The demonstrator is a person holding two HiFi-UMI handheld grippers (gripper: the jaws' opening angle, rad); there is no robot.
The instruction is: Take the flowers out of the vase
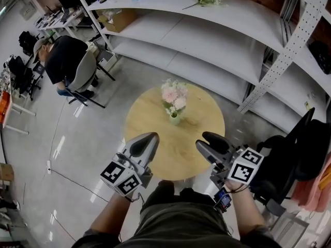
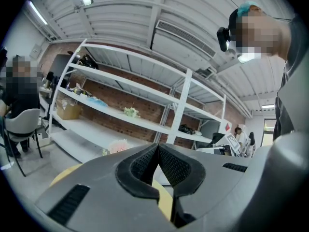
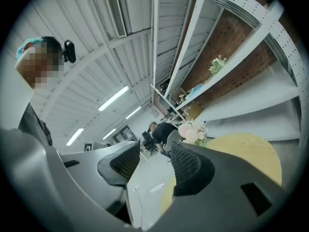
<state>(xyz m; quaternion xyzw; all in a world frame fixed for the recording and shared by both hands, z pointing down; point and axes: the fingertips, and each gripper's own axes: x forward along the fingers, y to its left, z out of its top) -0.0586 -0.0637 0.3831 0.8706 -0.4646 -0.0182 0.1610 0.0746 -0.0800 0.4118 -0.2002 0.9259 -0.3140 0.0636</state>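
Presently the approach is in hand: the flowers (image 1: pixel 174 93) stand in the vase (image 1: pixel 175 119) at frame centre on the round table (image 1: pixel 202 107). The left gripper (image 1: pixel 151 137) is clenched empty. The right gripper (image 1: pixel 204 140) is released, holding nothing. Next, I judge, reach forward to the stems.

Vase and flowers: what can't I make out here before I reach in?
Head view: the vase is too small to tell its opening or any water.
Left gripper view: the left tool hides the vase; only the tops of the flowers show.
Right gripper view: the right tool covers the vase.
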